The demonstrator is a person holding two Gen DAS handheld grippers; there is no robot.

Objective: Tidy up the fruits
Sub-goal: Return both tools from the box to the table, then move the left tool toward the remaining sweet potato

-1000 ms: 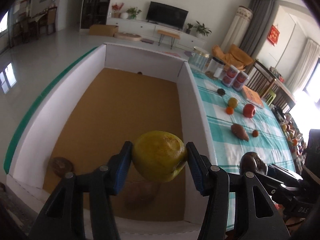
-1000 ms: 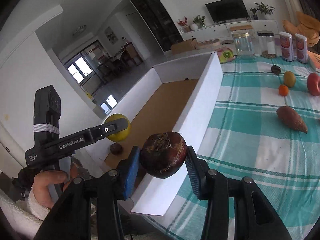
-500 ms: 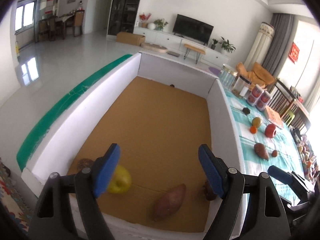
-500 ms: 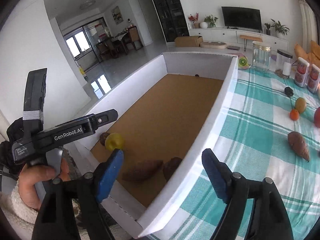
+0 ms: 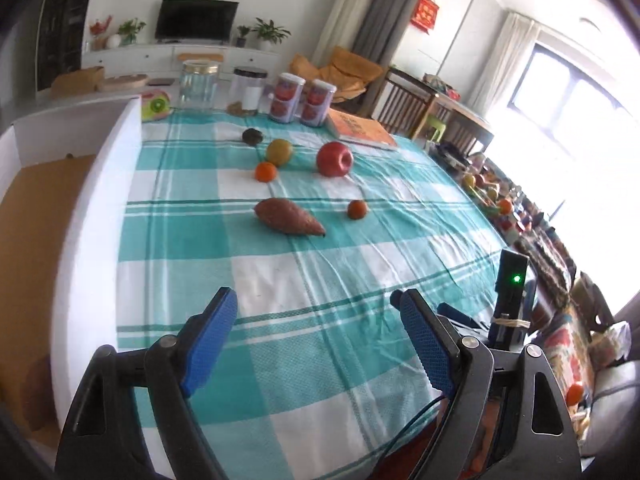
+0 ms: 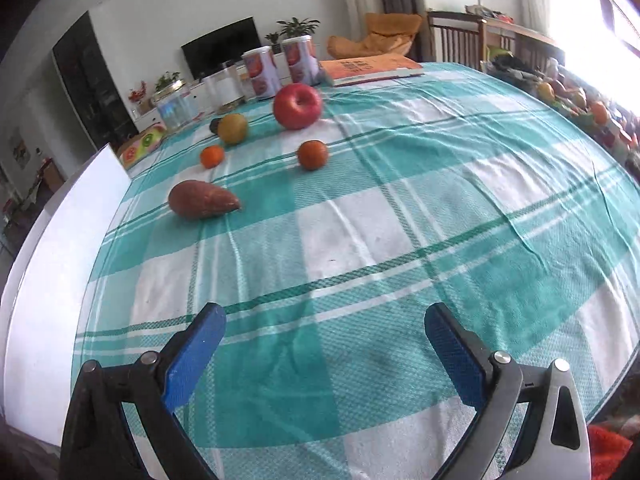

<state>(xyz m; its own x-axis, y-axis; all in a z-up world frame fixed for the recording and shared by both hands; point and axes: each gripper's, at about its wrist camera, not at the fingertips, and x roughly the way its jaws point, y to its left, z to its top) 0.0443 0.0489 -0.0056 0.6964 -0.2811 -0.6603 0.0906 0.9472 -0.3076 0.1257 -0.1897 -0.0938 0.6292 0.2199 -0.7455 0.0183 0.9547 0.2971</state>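
Observation:
On the teal checked tablecloth (image 5: 340, 280) lie a sweet potato (image 5: 289, 221), a red apple (image 5: 334, 159), a yellow-green fruit (image 5: 279, 151), two small oranges (image 5: 265, 171) (image 5: 357, 209) and a dark fruit (image 5: 252, 136). The right wrist view shows the sweet potato (image 6: 202, 200), the apple (image 6: 297, 105) and the oranges (image 6: 312, 154) too. My left gripper (image 5: 316, 332) is open and empty over the cloth's near part. My right gripper (image 6: 324, 354) is open and empty there too. The white box (image 5: 92, 216) is at the left.
Jars (image 5: 199, 85), two printed cans (image 5: 302, 100) and an orange book (image 5: 362, 130) stand at the table's far end. The box wall (image 6: 52, 248) borders the cloth on the left. Chairs and clutter lie past the right edge.
Both grippers opened and dropped their fruits, the yellow one and the dark one, into the box. Both then swung right, from over the box to over the tablecloth.

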